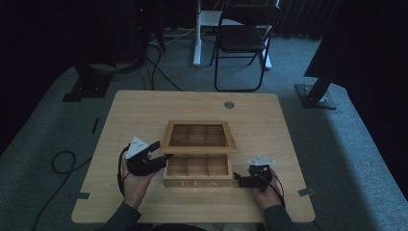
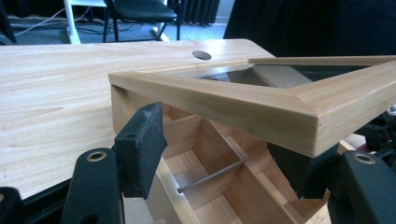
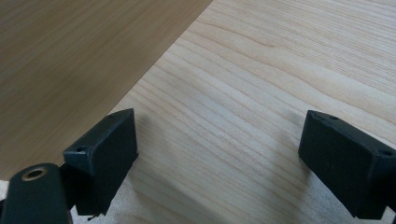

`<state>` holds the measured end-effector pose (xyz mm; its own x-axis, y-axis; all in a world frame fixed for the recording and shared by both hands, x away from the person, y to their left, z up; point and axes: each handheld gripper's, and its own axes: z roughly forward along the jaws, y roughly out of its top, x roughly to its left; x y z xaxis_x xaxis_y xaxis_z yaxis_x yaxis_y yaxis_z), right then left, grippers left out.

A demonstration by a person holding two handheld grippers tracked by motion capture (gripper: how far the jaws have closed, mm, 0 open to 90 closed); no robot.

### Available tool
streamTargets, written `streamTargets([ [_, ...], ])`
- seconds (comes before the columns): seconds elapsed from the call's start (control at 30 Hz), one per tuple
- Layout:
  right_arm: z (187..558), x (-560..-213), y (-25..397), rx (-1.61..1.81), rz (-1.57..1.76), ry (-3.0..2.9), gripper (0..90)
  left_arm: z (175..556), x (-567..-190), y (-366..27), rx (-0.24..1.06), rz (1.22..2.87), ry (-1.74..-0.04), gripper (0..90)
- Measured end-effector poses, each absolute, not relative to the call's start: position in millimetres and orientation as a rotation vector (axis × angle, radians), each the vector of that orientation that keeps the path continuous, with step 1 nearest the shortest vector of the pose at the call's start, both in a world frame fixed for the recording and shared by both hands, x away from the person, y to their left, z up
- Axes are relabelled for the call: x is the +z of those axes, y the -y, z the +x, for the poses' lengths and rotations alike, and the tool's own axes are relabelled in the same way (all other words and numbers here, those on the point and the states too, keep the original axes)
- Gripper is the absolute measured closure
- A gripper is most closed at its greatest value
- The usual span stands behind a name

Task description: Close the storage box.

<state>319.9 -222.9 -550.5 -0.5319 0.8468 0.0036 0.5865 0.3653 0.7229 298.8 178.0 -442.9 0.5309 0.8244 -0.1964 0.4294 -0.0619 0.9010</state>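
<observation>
The left claw [image 1: 155, 155] is at the left end of the wooden tea box [image 1: 197, 171]. Its two jaws are wide apart and hold nothing. In the left gripper view, one jaw is next to the near corner of the box, and the other is low under the corner of the lid [image 2: 261, 100]. I cannot tell if the jaws touch the wood.

The right claw [image 1: 239, 179] is just beside the right end of the box, low near the front. Its jaws are open too, with bare surface [image 3: 243, 93] between them. A brown wall of the box fills the top left corner in the right gripper view.

The tea box sits in the middle of the surface [image 1: 134, 115], near the person's edge. It has the word TEA on its front. Inside are small square spaces made by thin wooden walls. The lid is open and tipped back, away from the person. It is a wooden frame with a see-through window.

A small round hole [image 1: 229, 104] is in the surface behind the box. A black folding chair [image 1: 243, 41] stands on the carpet farther back.
</observation>
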Motion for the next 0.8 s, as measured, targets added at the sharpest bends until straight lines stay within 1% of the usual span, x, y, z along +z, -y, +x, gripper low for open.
streamTargets([
  [0.8, 319.8, -550.4, 222.9, 0.97, 1.254, -2.263, 11.2, 291.0, -452.1, -176.8, 0.452, 1.702, -1.07, 36.9],
])
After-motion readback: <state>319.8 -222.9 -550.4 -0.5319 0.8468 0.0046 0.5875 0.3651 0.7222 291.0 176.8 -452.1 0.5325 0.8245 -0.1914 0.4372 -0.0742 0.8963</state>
